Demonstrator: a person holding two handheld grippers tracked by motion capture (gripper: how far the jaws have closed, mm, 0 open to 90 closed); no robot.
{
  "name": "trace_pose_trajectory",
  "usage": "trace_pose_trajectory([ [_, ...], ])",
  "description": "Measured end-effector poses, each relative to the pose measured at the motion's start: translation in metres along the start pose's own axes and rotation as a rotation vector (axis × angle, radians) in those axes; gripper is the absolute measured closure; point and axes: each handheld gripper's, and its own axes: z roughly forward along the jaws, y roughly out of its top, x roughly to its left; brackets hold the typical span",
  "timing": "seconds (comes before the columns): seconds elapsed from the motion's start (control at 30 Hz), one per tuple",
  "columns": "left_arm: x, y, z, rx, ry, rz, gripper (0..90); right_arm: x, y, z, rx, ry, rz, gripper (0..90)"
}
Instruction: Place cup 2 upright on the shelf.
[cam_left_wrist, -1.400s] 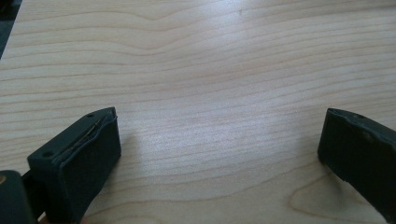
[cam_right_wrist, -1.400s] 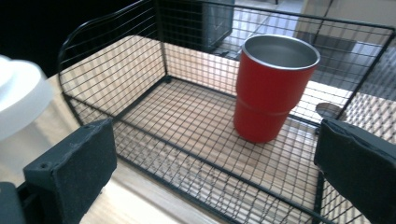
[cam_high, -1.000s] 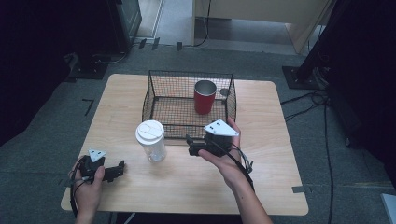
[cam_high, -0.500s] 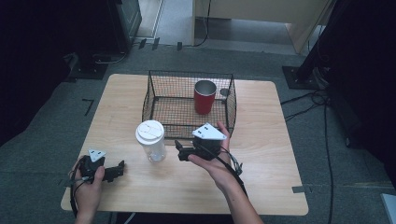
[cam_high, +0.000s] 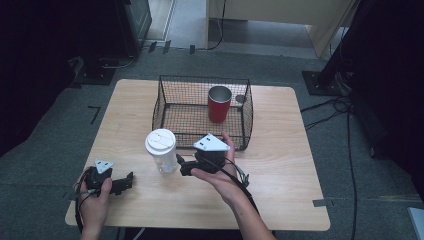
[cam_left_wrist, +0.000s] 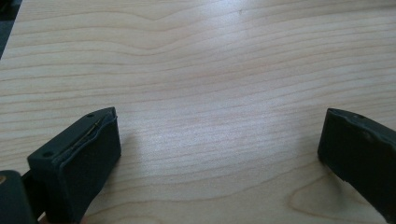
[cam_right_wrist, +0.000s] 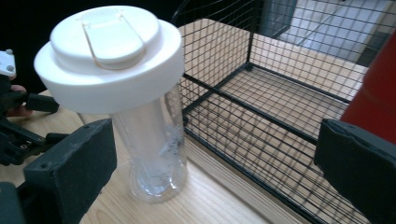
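High view: we bring the right gripper, jaws apart, beside the clear lidded cup standing on the table before the wire basket; grasping remains undone, and the left gripper rests spread, empty.

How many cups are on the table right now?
2: a clear cup with a white lid stands in front of the wire basket; a red cup stands inside it.
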Motion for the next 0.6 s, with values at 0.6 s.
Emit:
trace_pose_trajectory([
  [0.6,0.0,0.0,0.0,0.003,-0.001,0.002,0.0,0.021,0.006,0.019,0.006,0.062,-0.024,0.0],
])
